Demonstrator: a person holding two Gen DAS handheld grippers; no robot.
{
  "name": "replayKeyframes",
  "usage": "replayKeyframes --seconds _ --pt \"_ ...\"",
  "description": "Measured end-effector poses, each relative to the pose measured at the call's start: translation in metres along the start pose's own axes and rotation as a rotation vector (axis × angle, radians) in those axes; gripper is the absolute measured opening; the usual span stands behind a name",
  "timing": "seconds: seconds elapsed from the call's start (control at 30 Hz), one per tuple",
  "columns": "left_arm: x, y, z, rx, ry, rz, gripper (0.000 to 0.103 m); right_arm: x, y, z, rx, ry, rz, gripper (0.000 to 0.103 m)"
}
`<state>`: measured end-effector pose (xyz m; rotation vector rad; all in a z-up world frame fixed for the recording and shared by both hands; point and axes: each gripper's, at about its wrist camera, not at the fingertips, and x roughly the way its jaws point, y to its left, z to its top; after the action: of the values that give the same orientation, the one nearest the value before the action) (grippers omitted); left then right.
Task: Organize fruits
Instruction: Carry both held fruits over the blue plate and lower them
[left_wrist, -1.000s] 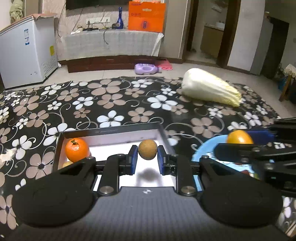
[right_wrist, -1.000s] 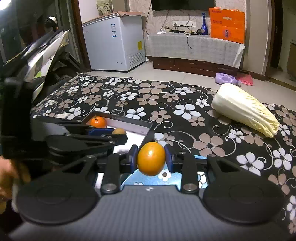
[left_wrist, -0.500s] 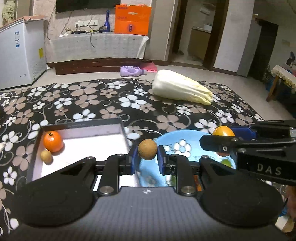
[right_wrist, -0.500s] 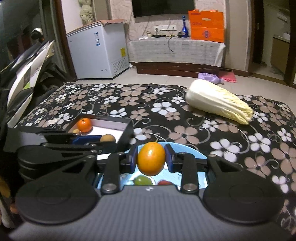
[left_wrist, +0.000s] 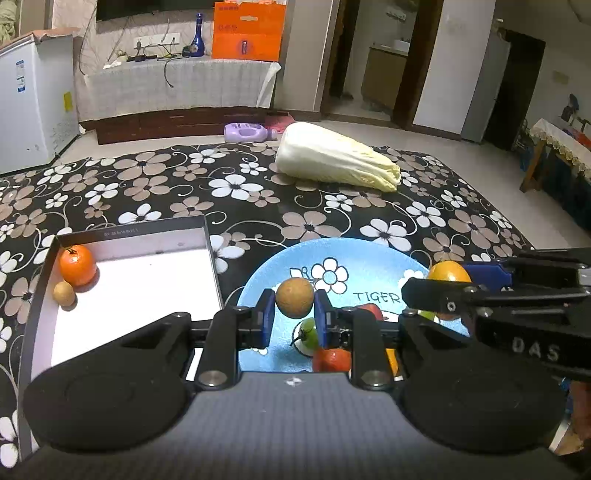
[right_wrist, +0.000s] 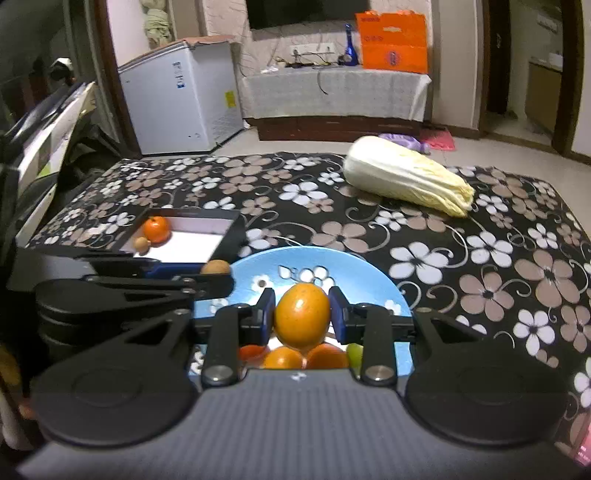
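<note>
My left gripper (left_wrist: 294, 312) is shut on a small brown round fruit (left_wrist: 294, 297) and holds it above the left part of the blue flowered plate (left_wrist: 373, 266). My right gripper (right_wrist: 302, 314) is shut on an orange-yellow fruit (right_wrist: 302, 316) above the same plate (right_wrist: 354, 271). The plate holds a green fruit (left_wrist: 309, 334), red fruits (left_wrist: 332, 360) and orange fruits (right_wrist: 284, 360). A black box with a white floor (left_wrist: 140, 280) to the left holds an orange (left_wrist: 77, 260) and a small brown fruit (left_wrist: 64, 293).
A napa cabbage (left_wrist: 336, 162) lies on the flowered cloth at the far side. The right gripper's body (left_wrist: 517, 306) sits close to the right of the left one. A white freezer (right_wrist: 184, 99) and a cloth-covered cabinet (left_wrist: 177, 88) stand beyond the table.
Both grippers have moved to the right, from over the black box to over the blue plate, each still holding its fruit.
</note>
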<state>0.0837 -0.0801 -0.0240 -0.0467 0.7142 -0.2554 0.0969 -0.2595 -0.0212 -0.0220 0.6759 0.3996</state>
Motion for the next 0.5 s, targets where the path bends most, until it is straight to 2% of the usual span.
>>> replayKeyframes --seconds 0.37,0.5 --pt "0.004 -0.02 -0.009 0.065 0.01 -0.086 0.027 0.021 -0.014 0.001 0.041 0.019 -0.036 0.034" --pt "0.008 -0.029 -0.014 0.096 0.021 -0.091 0.027 0.034 -0.012 0.003 0.022 0.024 -0.04 0.034"
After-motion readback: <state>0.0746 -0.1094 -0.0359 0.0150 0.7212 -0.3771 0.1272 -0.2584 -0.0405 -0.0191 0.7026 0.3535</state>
